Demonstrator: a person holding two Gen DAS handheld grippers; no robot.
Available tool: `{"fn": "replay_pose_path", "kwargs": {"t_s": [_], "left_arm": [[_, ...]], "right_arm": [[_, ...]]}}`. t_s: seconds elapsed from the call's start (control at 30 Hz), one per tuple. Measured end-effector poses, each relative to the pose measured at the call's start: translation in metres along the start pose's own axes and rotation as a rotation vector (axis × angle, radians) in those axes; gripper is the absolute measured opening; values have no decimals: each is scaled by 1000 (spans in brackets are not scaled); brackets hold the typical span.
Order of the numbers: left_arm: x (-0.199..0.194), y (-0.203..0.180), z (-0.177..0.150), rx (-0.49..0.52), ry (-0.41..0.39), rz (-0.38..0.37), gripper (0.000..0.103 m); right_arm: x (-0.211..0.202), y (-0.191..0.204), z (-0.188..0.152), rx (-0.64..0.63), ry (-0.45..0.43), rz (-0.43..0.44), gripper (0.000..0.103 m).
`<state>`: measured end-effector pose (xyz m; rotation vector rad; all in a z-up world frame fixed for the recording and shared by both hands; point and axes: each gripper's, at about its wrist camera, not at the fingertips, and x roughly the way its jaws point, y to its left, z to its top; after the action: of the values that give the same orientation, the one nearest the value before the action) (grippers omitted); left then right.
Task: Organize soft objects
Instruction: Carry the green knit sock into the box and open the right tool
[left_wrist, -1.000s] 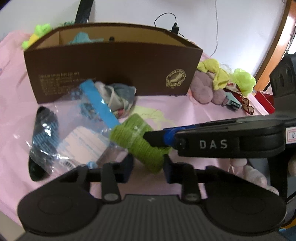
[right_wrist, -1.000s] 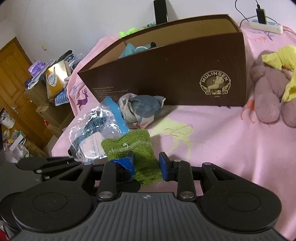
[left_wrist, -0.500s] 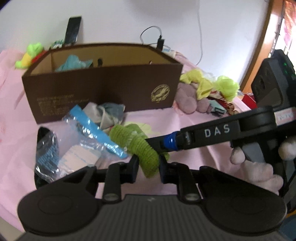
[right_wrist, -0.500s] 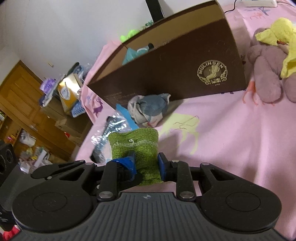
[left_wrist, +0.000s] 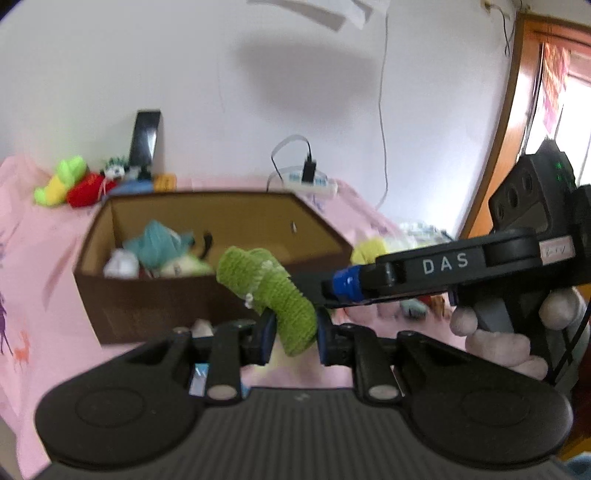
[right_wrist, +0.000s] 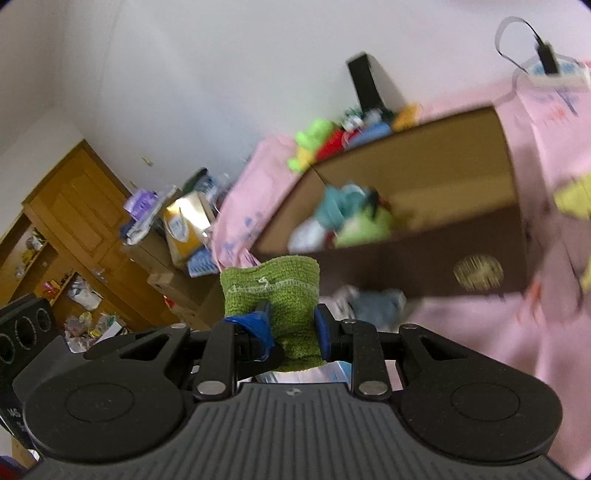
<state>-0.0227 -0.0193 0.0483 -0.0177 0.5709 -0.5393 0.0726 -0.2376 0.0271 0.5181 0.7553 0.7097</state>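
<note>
A green knitted sleeve (left_wrist: 266, 280) hangs in the air in front of the brown cardboard box (left_wrist: 147, 306). My left gripper (left_wrist: 293, 332) is shut on its lower end. My right gripper (right_wrist: 291, 328) is shut on the same green knitted sleeve (right_wrist: 273, 291), and its pads press in on both sides. In the left wrist view the right gripper (left_wrist: 332, 295) reaches in from the right, held by a hand (left_wrist: 498, 339). The box (right_wrist: 424, 273) is open on top and holds a teal plush (left_wrist: 159, 243) and other soft toys.
Pink sheet (left_wrist: 37, 295) covers the bed. Plush toys (left_wrist: 59, 181), a leaning phone (left_wrist: 146, 140) and a power strip (left_wrist: 310, 181) sit behind the box. A grey-blue cloth bundle (right_wrist: 376, 306) lies before it. A wooden cabinet (right_wrist: 74, 221) and clutter stand left of the bed.
Both grippers have risen with the green sleeve, lifting it off the pink sheet to about the box's rim. The plastic bag below has dropped out of view, and the box's inside now shows.
</note>
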Motion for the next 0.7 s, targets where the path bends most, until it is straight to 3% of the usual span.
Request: {"fn": "replay_pose_path", "kwargs": {"t_s": [0.3, 0.7], "left_arm": [[13, 45, 43, 28, -68, 46, 16], [80, 102, 63, -17, 33, 89, 16]], "right_arm": [[47, 11, 49, -78, -38, 2, 7], [113, -11, 68, -33, -2, -91, 8]]}}
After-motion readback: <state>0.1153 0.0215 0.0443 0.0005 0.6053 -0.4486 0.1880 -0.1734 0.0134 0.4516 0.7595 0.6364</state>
